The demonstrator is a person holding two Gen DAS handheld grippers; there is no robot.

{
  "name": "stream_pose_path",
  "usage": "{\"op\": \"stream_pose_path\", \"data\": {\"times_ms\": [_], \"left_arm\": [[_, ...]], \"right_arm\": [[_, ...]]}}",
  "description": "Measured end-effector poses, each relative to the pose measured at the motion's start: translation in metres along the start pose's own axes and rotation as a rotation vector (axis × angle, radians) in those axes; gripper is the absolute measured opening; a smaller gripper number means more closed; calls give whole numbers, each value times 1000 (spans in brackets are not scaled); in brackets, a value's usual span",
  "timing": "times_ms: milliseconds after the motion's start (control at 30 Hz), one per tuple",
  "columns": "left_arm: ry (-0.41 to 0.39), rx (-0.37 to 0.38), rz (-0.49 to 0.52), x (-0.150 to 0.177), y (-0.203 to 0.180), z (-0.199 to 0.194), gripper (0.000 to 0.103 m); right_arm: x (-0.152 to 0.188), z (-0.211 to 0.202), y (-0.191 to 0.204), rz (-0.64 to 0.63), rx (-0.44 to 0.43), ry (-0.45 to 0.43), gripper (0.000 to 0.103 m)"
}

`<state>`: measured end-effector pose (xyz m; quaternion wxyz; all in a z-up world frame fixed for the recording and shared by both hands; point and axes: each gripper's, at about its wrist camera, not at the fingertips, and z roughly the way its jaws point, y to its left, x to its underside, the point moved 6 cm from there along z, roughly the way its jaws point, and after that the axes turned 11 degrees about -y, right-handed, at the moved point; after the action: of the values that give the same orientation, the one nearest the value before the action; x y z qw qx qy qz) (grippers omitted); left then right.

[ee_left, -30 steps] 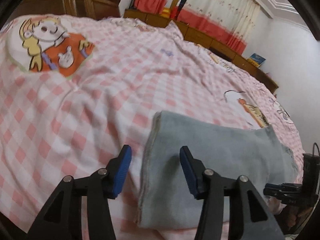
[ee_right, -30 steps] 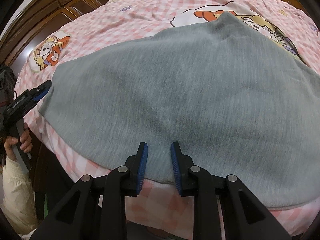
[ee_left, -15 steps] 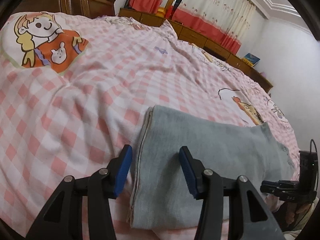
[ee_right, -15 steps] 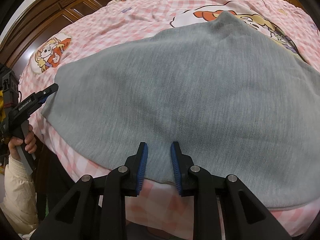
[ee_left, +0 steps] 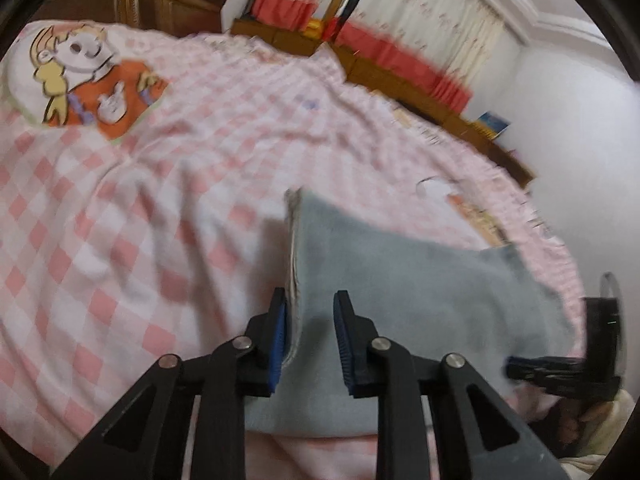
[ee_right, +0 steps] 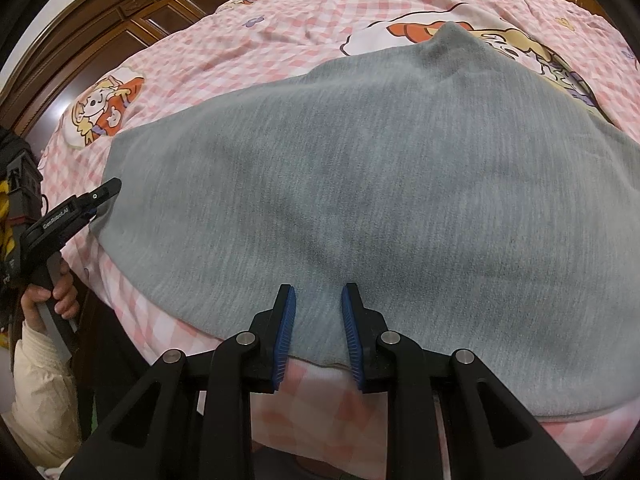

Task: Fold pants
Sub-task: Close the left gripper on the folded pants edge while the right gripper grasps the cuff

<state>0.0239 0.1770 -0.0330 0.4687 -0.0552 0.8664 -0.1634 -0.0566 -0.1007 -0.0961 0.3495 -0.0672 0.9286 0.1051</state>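
The grey pants [ee_right: 360,184] lie folded flat on the pink checked bed cover [ee_right: 280,40]. In the left wrist view the pants [ee_left: 400,280] reach away to the right, with their hem edge between my fingers. My left gripper [ee_left: 310,332] is partly closed around that edge, with a gap still showing between the pads. It also shows in the right wrist view [ee_right: 100,196] at the pants' left end. My right gripper [ee_right: 318,332] straddles the near edge of the pants, its pads apart, and it shows in the left wrist view [ee_left: 560,372].
Dark wooden wardrobes [ee_right: 120,40] stand beyond the bed on the left. A low wooden ledge with red-and-cream curtains [ee_left: 400,56] runs along the far side. The bed's near edge [ee_right: 360,408] drops off just under my right gripper.
My left gripper has narrowed and moved onto the pants' hem edge, which now stands up between the fingers. The right gripper has stayed at the near edge.
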Motion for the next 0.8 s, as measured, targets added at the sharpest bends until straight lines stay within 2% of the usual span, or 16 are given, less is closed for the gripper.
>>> {"op": "stream_pose_path", "data": {"times_ms": [167, 300, 367, 400, 467, 633, 700, 767, 800], "left_arm": [[-12, 3, -95, 7, 11, 7, 26], [-14, -12, -131, 9, 13, 8, 28], [-8, 0, -149, 10, 10, 6, 36], [-9, 15, -157, 11, 8, 5, 44], [-8, 19, -149, 12, 4, 4, 51], [13, -20, -104, 11, -1, 11, 51], [19, -24, -109, 9, 0, 13, 49], [26, -42, -90, 8, 1, 12, 36], [32, -53, -78, 7, 2, 10, 23]], "right_arm": [[0, 0, 0, 3, -5, -3, 25], [0, 0, -1, 4, -7, -7, 25], [0, -1, -1, 5, -9, -8, 25], [1, -1, -1, 6, -11, -9, 25], [1, -1, -2, 9, -13, -8, 25], [1, -2, -2, 4, -11, -10, 25], [1, -2, -1, 4, -22, -7, 31], [0, -3, 4, 0, -51, 1, 40], [-2, -3, 6, -8, -47, 9, 42]]}}
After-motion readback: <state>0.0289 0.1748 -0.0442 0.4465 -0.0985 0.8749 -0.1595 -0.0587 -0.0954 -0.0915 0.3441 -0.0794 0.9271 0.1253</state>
